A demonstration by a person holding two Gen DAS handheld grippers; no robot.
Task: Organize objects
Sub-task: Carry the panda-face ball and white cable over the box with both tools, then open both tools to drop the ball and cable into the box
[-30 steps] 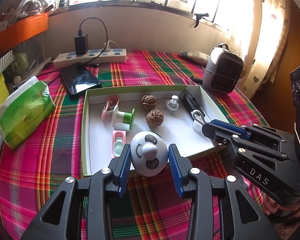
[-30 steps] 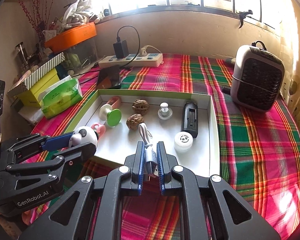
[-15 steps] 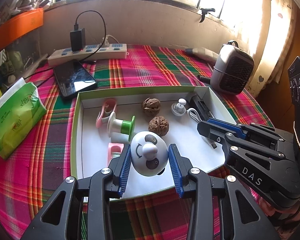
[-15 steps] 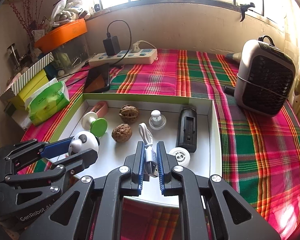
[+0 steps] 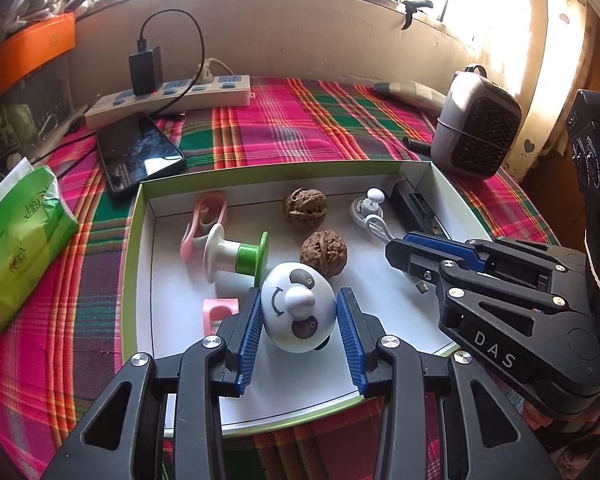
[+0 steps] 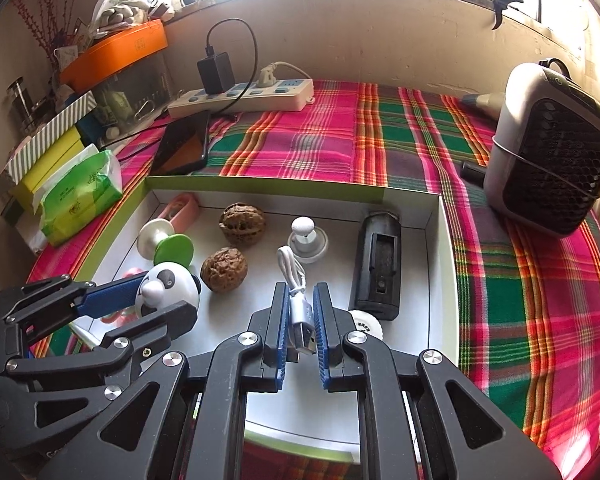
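Observation:
My left gripper [image 5: 298, 312] is shut on a white panda toy [image 5: 298, 316] and holds it over the near part of a green-rimmed white tray [image 5: 136, 240]. My right gripper [image 6: 301, 312] is shut on a white USB cable [image 6: 296, 280], also over the tray [image 6: 446, 248]. In the tray lie two walnuts [image 5: 323, 254], a green and white spool [image 5: 236, 256], a pink clip [image 5: 204, 216], a white knob [image 5: 366, 208], a black device [image 6: 378, 264] and a small white round cap [image 6: 365, 322]. The panda also shows in the right wrist view [image 6: 168, 284].
The plaid cloth [image 6: 380, 136] covers the table. A phone [image 5: 138, 152] and a power strip [image 5: 172, 96] lie behind the tray. A green tissue pack [image 5: 16, 236] is at the left. A small grey heater [image 6: 548, 152] stands at the right.
Both grippers have moved forward over the tray with their loads. The tray and its contents look larger and closer.

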